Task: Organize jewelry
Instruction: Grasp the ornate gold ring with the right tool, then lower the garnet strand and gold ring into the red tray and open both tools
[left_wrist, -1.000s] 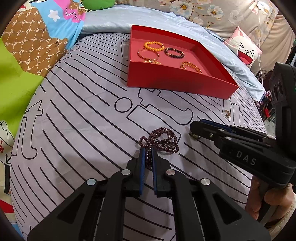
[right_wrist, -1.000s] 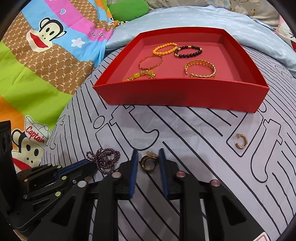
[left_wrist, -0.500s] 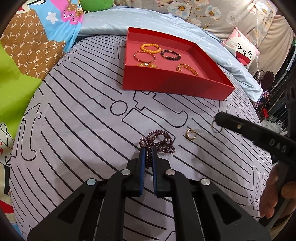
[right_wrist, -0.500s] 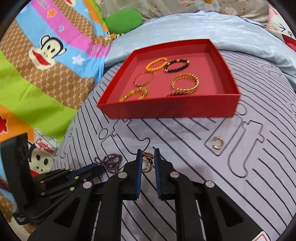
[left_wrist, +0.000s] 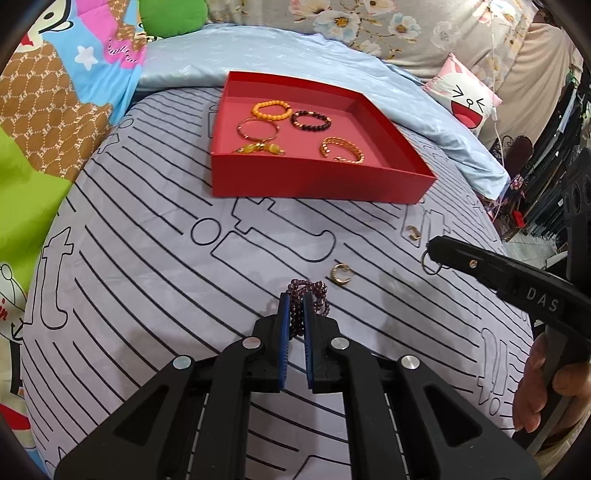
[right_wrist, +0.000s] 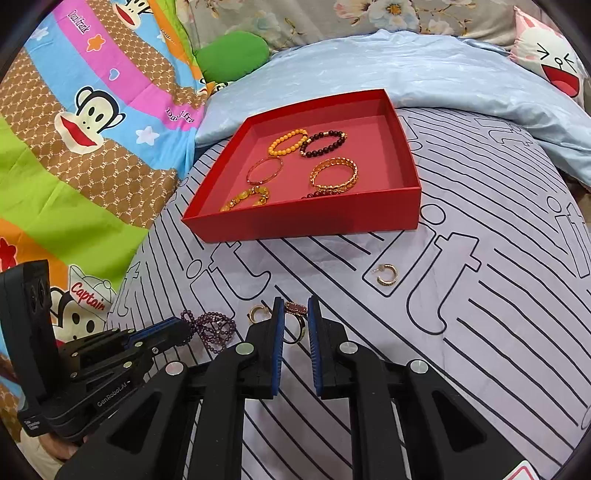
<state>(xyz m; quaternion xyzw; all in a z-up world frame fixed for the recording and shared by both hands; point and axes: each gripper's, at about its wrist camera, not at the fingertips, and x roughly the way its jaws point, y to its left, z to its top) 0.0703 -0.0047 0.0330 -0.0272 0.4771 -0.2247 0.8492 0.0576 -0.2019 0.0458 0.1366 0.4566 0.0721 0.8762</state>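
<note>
The left claw (left_wrist: 294, 310) is pinching a purple bead strand (left_wrist: 308, 299), its loops bunched just ahead of the tips. The right claw (right_wrist: 295, 317) is pressed onto a ring (right_wrist: 295, 325) with a reddish top. The red tray (right_wrist: 306, 218) lies ahead of both, long side across their line, nearer the right claw I judge (two gold hoops remain loose on the bed (right_wrist: 480, 332)). A soft striped sheet; bedding crowds behind
</note>
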